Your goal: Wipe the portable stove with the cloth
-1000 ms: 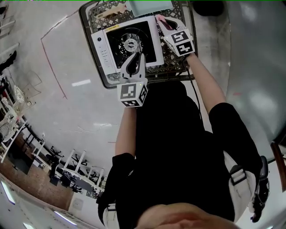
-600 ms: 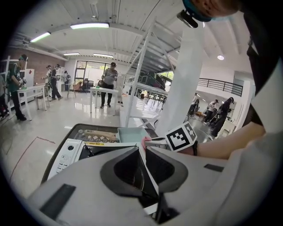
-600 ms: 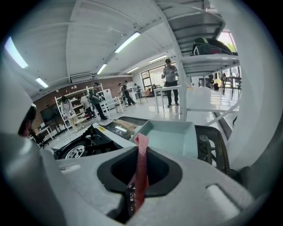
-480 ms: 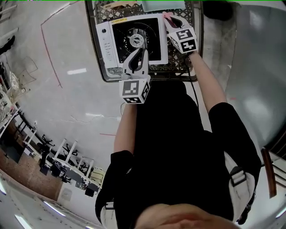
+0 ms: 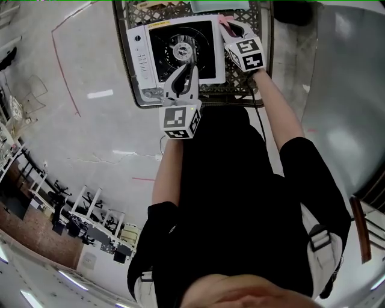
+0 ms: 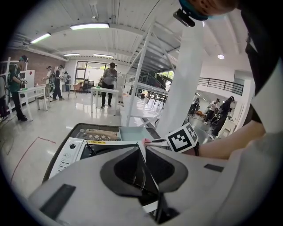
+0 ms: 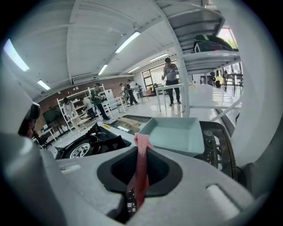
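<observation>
The white portable stove [image 5: 142, 51], with its black burner well [image 5: 180, 49], lies at the top of the head view. My left gripper [image 5: 190, 69] hangs over the stove's near right part with its jaws together; nothing shows clearly between them. In the left gripper view the left gripper [image 6: 144, 148] points over the stove [image 6: 70, 152]. My right gripper [image 5: 227, 25] sits by the stove's right edge, shut on a pink cloth [image 5: 222, 21]. The cloth [image 7: 140, 170] hangs between the jaws of the right gripper [image 7: 142, 145], with the burner [image 7: 82, 150] to its left.
The stove rests on a dark lattice basket [image 5: 240, 90]. A pale teal tray [image 7: 177, 132] lies just beyond the right gripper, also at the basket's far end [image 5: 219, 5]. A white shelf rack [image 6: 137, 75] and several people [image 6: 107, 84] stand farther off on the glossy floor.
The view has shifted a little. The right gripper with the cloth has edged slightly farther along the stove's right side. The left gripper has stayed over the stove.
</observation>
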A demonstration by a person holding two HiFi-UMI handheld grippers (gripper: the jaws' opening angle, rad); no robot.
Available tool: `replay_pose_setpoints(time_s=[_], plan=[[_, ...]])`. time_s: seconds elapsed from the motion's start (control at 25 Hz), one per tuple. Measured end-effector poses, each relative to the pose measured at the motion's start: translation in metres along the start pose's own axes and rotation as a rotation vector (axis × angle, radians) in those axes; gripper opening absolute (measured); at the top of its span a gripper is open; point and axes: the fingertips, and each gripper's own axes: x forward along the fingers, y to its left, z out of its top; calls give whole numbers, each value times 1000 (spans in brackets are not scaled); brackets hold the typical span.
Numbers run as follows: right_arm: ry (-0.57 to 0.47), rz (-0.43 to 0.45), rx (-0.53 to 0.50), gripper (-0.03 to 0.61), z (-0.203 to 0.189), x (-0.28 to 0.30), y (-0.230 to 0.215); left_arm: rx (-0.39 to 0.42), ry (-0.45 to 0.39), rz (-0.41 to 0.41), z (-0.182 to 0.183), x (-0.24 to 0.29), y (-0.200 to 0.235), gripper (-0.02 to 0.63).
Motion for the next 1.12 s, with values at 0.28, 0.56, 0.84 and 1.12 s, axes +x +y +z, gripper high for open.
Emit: replay_pose_setpoints(time_s=[0.28, 0.56, 0.84, 1.12], plan=[[12, 1, -11, 34, -14, -14, 12, 10, 12, -27, -5, -5, -1, 46], [19, 1, 4, 34, -35, -32, 29, 2, 17, -33, -16, -13, 1, 46], [33, 7, 9, 34, -51, -48, 44, 7, 25, -54, -26, -17, -5, 47], [40, -20, 19, 34, -64, -60, 56, 21, 40, -95, -35, -25, -12, 46]])
